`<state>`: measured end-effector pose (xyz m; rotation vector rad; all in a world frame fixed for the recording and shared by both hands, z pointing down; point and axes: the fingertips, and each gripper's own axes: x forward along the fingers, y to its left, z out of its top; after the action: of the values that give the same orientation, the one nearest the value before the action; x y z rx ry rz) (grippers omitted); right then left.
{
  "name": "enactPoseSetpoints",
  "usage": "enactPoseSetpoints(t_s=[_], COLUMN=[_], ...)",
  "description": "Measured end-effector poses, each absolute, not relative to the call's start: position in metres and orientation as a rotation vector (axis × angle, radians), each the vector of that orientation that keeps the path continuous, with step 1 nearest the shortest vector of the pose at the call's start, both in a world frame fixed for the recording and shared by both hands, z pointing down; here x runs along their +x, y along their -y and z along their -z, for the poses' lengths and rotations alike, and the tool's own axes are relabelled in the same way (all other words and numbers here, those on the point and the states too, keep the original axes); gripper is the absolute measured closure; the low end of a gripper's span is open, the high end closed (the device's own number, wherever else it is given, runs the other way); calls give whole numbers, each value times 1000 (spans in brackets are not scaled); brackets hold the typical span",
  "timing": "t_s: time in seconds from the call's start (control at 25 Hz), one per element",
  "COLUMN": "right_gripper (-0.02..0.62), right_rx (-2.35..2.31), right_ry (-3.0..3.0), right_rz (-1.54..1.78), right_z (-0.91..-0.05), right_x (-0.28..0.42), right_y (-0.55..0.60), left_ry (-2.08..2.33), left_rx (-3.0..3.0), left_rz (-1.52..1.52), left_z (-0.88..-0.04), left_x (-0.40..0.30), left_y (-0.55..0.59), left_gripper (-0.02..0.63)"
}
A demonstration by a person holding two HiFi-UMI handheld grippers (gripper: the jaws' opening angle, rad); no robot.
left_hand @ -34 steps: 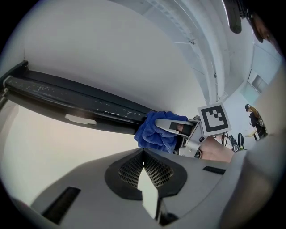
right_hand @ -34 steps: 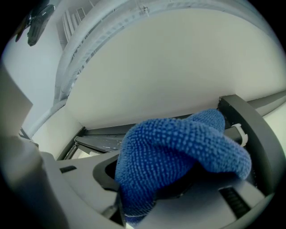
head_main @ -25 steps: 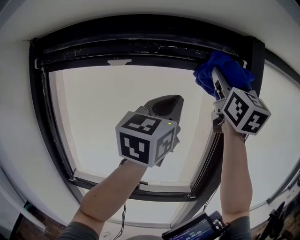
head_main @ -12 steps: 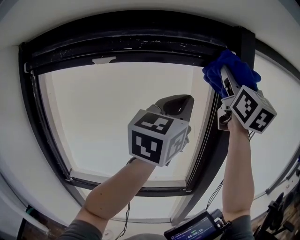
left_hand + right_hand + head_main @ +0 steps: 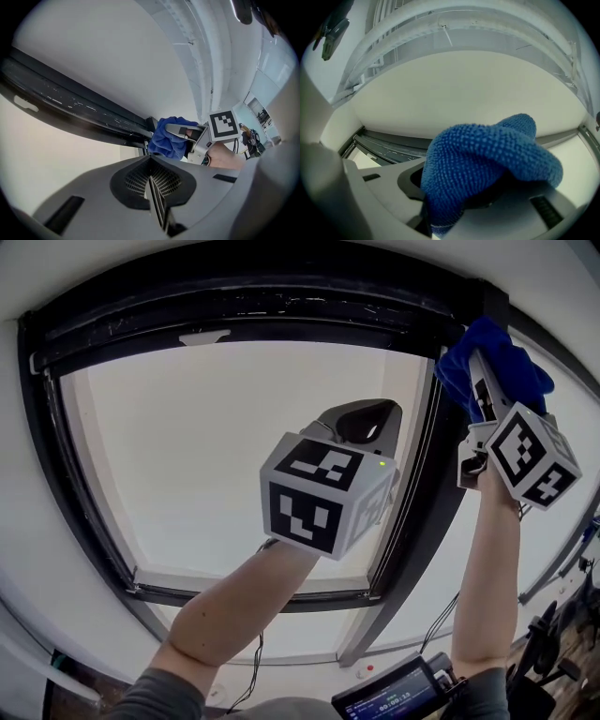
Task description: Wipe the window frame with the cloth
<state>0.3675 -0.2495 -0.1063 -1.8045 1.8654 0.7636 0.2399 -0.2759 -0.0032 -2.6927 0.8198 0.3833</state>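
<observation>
Blue cloth (image 5: 511,360) at window frame (image 5: 234,315) corner

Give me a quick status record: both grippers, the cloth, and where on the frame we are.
left hand-held gripper: shut, empty, held before the window pane
right hand-held gripper: shut on blue cloth
cloth position: upper right corner of the black window frame in the head view, apparently touching it

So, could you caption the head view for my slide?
Right gripper holds a blue cloth at a corner of the window frame.
</observation>
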Motion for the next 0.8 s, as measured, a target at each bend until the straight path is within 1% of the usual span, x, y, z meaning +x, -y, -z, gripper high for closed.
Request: enactPoseSetpoints(t_s=[0.2, 0.56, 0.8], right_gripper=[439, 439, 439], right_rx=[-1883, -1936, -1993], right_ry=[-1862, -1906, -1914], right_rz=[-688, -744, -776], right_z=[105, 110, 81], right_x=[372, 391, 403], right_y=[257, 301, 317], left_ry=[-780, -802, -859], left_rx=[-2698, -2720, -2724], left_rz=[-391, -407, -358], left_z=[9, 3, -16], left_x=[231, 252, 265], left_y=[276, 297, 315], left_gripper=[601, 601, 601])
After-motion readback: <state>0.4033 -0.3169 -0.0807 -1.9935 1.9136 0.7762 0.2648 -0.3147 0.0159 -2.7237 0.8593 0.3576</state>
